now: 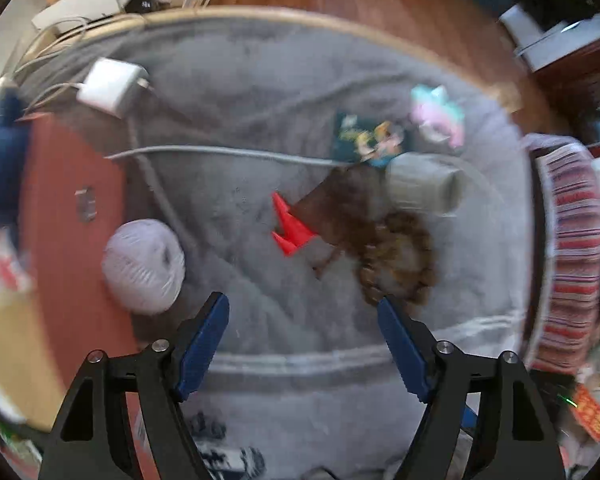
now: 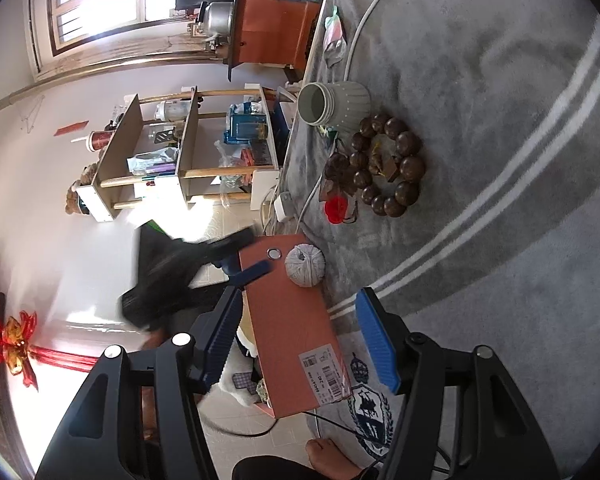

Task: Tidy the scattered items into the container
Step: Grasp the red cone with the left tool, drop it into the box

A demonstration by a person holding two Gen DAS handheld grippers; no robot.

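The orange-red cardboard box (image 1: 72,220) (image 2: 288,320) stands at the edge of a grey blanket. A white yarn ball (image 1: 144,266) (image 2: 305,266) rests against it. Farther out lie a red paper piece (image 1: 290,228) (image 2: 336,206), a brown bead bracelet (image 1: 370,276) (image 2: 412,168), a grey cup (image 1: 424,188) (image 2: 336,104) on its side, a card pack (image 1: 368,140) and a pastel toy (image 1: 438,114). My left gripper (image 1: 302,312) (image 2: 246,268) points down over the blanket beside the yarn ball, open and empty. My right gripper (image 2: 300,312) is open, its fingers either side of the box wall with a gap showing.
A white charger (image 1: 112,86) and its cable (image 1: 220,152) lie on the blanket near the box. A wooden shelf rack (image 2: 188,148) stands beyond the blanket's edge. A person's bare foot (image 2: 332,456) shows near the box. A striped stack (image 1: 576,260) borders the blanket.
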